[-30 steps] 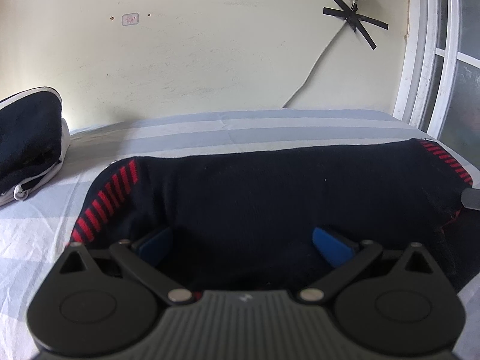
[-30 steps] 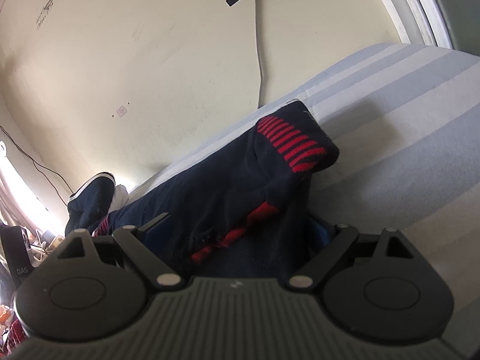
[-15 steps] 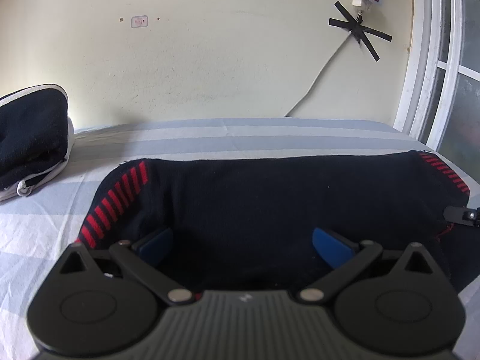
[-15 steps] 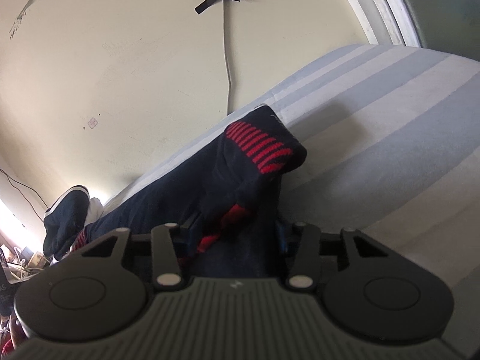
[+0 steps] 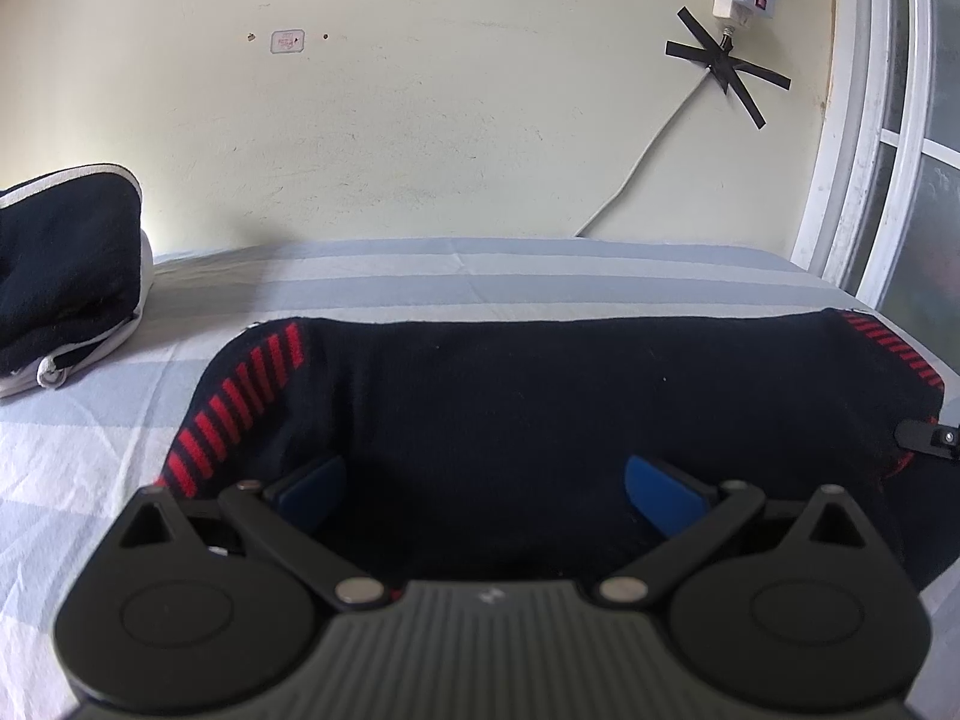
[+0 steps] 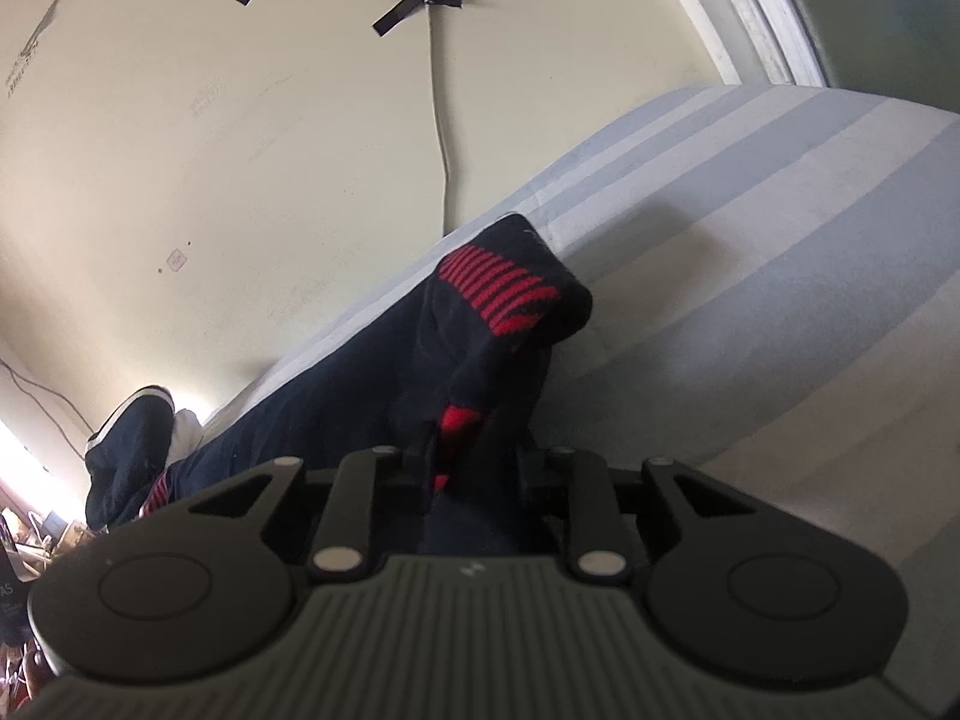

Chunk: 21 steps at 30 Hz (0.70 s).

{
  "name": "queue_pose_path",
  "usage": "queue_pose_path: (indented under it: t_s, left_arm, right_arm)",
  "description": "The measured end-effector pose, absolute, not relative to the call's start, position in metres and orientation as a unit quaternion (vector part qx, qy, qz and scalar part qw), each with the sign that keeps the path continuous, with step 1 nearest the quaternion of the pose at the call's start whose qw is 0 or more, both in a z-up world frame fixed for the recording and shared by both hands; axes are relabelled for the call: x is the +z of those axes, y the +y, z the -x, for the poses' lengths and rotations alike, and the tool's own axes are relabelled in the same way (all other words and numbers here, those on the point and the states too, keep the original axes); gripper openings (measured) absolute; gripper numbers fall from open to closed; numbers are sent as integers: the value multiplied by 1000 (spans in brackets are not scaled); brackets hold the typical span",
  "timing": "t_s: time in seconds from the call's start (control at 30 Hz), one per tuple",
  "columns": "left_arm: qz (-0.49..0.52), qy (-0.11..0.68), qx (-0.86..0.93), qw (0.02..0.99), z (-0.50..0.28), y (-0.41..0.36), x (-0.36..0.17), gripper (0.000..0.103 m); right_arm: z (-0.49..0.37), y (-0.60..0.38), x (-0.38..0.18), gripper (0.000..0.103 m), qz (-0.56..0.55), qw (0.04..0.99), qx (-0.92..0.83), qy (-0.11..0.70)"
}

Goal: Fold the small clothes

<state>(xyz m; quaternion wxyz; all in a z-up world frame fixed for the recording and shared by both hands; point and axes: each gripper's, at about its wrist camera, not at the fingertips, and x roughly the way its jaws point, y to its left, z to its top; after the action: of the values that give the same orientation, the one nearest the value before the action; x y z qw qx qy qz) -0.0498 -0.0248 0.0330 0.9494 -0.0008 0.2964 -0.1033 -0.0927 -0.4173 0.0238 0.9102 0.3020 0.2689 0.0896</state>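
A dark navy garment with red-striped corners lies spread on the striped bed sheet. My left gripper is open at the garment's near edge, blue pads wide apart with the cloth flat between them, not pinched. My right gripper is closing its jaws on the garment's right-hand edge. Dark cloth with a red patch is bunched between its pads, and the red-striped corner stands up just beyond. A tip of the right gripper shows at the garment's right edge in the left wrist view.
A folded pile of dark clothes with white trim sits at the bed's far left, near the wall. A cable hangs down the wall behind the bed. A white window frame borders the right side. Bare sheet stretches right of the garment.
My right gripper's jaws have come together from wide apart onto the garment's edge, gathering the cloth and lifting its striped corner. The left gripper has stayed open in the same spot.
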Motion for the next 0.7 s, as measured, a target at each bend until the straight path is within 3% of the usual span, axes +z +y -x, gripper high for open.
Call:
queue_pose_path:
  t_s: [0.03,0.23,0.4,0.47,0.7]
  left_arm:
    - [2,296,-104,949,50,-24,33,103]
    - [0,296,-104,949,50,-24,33,103]
    - [0,296,-104,949,50,-24,33,103]
    - [0,296,-104,949,50,-24,33,103]
    - [0,296,-104,949,50,-24,33,103]
  right_arm:
    - [95,-418,24,41,-306,910,82,266]
    - [95,-418,24,41,-313,908,79,267]
    - [83,-403,26,37,-301,906,100,280]
    - [79,-400,26,28,-294,907,97,284]
    - [79,-405,22,22,-316,900,95,286]
